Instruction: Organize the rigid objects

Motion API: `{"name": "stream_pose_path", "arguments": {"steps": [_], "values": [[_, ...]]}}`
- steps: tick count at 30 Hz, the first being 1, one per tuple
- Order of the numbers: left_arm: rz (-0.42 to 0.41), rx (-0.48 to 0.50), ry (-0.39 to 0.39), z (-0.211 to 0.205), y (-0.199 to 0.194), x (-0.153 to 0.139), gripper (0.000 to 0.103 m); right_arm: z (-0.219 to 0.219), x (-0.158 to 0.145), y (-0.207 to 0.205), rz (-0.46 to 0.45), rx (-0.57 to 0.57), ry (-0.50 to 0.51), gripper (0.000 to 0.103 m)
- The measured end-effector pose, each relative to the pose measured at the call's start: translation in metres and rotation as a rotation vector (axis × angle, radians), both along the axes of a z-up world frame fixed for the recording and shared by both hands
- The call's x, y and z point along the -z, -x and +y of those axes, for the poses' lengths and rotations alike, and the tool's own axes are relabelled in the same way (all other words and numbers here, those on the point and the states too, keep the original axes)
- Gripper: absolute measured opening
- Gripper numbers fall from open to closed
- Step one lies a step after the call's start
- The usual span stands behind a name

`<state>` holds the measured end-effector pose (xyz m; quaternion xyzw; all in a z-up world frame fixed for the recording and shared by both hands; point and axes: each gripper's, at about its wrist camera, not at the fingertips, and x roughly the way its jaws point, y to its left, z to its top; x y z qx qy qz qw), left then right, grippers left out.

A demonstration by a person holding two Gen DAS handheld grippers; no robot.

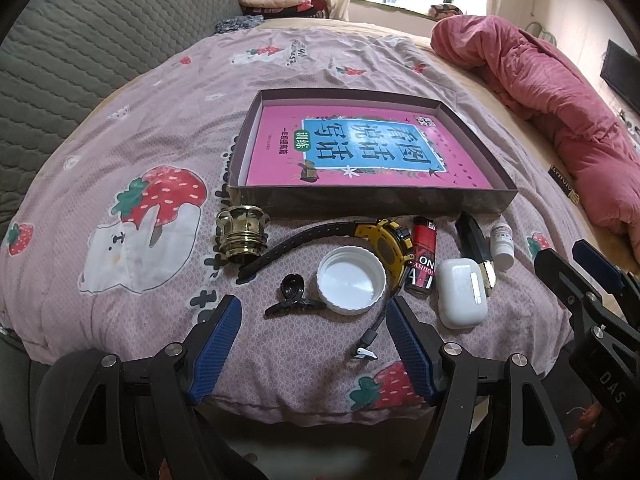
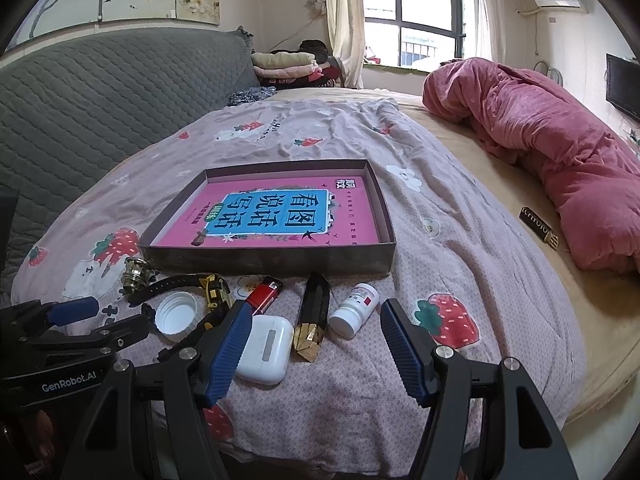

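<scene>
Currently both grippers hover low over the near edge of a strawberry-print quilt (image 1: 132,152); neither touches any object. Landmark: a shallow dark box (image 1: 372,200) lying flat on the quilt, a pink book (image 1: 360,148) with a blue title panel lying flat inside it.

Items form a loose row just in front of the box's near wall; from the box's left corner rightward: a brass threaded fitting (image 1: 241,236), upright, just beside that corner; a black-strapped watch with yellow case (image 1: 384,244), strap running back toward the fitting; a white plastic lid (image 1: 351,286), open side up, in front of the watch and touching its case; a black hair claw clip (image 1: 294,298), left of the lid; a red lighter (image 1: 422,256), lying flat; a white earbud case (image 1: 462,294); a black and gold angular object (image 1: 478,252), lying flat; a small white pill bottle (image 1: 502,246), on its side in the right wrist view, nearest the box's right corner.

Left gripper (image 1: 314,310): fingers spread wide, nothing between them; clip and lid lie just ahead of the gap. Right gripper (image 2: 316,314): fingers likewise released, empty; black and gold object and pill bottle lie ahead of the gap, earbud case beside the left finger.

Well to the right of the box: a rolled pink blanket (image 2: 552,152).
</scene>
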<state>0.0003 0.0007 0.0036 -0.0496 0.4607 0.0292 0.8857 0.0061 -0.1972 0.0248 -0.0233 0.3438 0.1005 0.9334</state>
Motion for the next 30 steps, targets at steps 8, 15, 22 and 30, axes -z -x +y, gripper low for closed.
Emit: {"name": "stream_pose_path", "arguments": {"steps": [8, 15, 22, 30], "values": [[0.001, 0.0, -0.002, -0.0002, 0.0005, 0.0008, 0.076, -0.0008, -0.0007, 0.0003, 0.0, 0.001, -0.002, 0.066], [0.0, 0.0, -0.001, 0.0002, 0.0005, 0.0008, 0.076, -0.0011, -0.0014, 0.0005, -0.001, 0.0, -0.001, 0.066], [0.002, -0.002, 0.0, 0.0007, 0.0002, 0.0018, 0.076, -0.0014, -0.002, 0.0004, -0.001, 0.0, -0.003, 0.066], [0.012, 0.0, 0.006, 0.0035, 0.0023, 0.0032, 0.076, -0.0023, -0.0031, 0.0002, 0.0, 0.006, -0.006, 0.066]]}}
